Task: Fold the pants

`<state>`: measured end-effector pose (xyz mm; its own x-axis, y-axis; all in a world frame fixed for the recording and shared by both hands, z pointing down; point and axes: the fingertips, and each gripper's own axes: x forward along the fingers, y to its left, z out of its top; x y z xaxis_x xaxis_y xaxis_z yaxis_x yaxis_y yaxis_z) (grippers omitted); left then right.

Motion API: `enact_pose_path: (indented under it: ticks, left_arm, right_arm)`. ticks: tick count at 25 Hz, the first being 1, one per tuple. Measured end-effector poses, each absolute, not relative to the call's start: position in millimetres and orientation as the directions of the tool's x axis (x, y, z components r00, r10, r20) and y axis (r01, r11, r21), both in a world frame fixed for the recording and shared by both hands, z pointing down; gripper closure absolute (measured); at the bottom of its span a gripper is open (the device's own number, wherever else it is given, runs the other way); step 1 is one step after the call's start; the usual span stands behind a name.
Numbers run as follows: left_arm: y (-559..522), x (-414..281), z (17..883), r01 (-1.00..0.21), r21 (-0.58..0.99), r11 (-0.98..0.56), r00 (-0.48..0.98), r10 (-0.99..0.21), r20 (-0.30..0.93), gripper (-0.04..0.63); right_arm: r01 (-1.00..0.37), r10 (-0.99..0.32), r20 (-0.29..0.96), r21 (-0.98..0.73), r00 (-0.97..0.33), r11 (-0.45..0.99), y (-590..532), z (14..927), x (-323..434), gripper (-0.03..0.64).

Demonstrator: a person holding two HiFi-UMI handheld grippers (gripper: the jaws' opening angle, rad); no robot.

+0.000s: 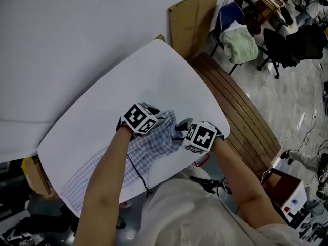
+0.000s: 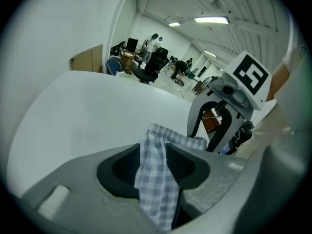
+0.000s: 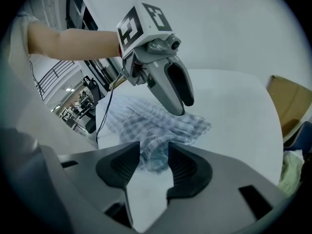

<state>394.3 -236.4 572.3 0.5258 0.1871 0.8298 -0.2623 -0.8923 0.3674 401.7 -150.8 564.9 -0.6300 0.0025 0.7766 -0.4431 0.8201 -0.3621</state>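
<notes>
– White counter, rounded at the corners, with only the cloth on it. It stands against a white wall.

– And the room around it?

– A cardboard sheet leans on the wall past the far corner. Wooden slats run along the counter's right side. Further off is a blue chair with a pale green cloth on it, and black office chairs stand on a glossy floor. The left gripper view shows long ceiling lights and some people far back, too small to describe.

– Where are the pants?

– The pants, in blue-and-white check, lie on the near half of the counter. The waistband end sits toward the middle, between the two claws. The legs trail back to the near left corner, beside the person's left forearm. A black cable crosses them.

– Left claw?

– The left claw is closed on the pants. A strip of check cloth runs straight up between its pads and out to the gathered waistband.

– And the right?

– The right claw has a bunch of that same waistband edge pinched between its pads, near their tips. Lower in the gap the white counter shows through. The two claws are near each other, tips facing, and the waistband spans the short gap between them.
</notes>
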Motion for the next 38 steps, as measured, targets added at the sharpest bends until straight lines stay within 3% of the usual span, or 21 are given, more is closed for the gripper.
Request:
enact_pose_path:
  ticks: [6, 12, 14, 15, 23, 28, 31, 33, 38]
  left_arm:
    - [-234, 407, 593, -0.223, 0.332, -0.917, 0.442, 0.208, 0.873, 0.422]
    - [-231, 405, 608, -0.204, 0.273, -0.940, 0.369, 0.184, 0.911, 0.426]
    - [-234, 405, 611, -0.208, 0.260, -0.943, 0.362, 0.173, 0.916, 0.438]
    - [-235, 406, 611, -0.208, 0.258, -0.944, 0.360, 0.171, 0.917, 0.454]
    - [-250, 431, 606, -0.274, 0.239, -0.932, 0.396, 0.118, 0.911, 0.480]
    - [-254, 460, 610, -0.182, 0.079, -0.980, 0.358, 0.009, 0.934, 0.482]
    - [-256, 467, 608, -0.218, 0.081, -0.973, 0.382, -0.008, 0.924, 0.482]
    - [-261, 463, 605, -0.262, 0.101, -0.960, 0.409, -0.016, 0.912, 0.470]
    - [-277, 446, 573, -0.361, 0.214, -0.907, 0.558, -0.026, 0.830, 0.434]
  right_arm:
    - [-0.378, 0.101, 0.790, -0.396, -0.605, 0.837, -142, 580, 415, 0.489]
    - [-0.334, 0.150, 0.785, -0.417, -0.601, 0.845, -134, 595, 417, 0.496]
    - [-0.341, 0.156, 0.793, -0.419, -0.589, 0.842, -135, 599, 424, 0.569]
    - [-0.348, 0.160, 0.794, -0.426, -0.586, 0.835, -137, 599, 430, 0.575]
    - [-0.406, 0.117, 0.810, -0.406, -0.575, 0.819, -153, 585, 489, 0.583]
    - [-0.463, 0.046, 0.851, -0.329, -0.523, 0.823, -151, 599, 508, 0.583]
    - [-0.509, 0.024, 0.851, -0.337, -0.525, 0.792, -150, 603, 512, 0.553]
    - [-0.545, 0.015, 0.841, -0.364, -0.540, 0.756, -149, 603, 515, 0.450]
    - [-0.650, -0.138, 0.779, -0.396, -0.612, 0.648, -156, 579, 526, 0.410]
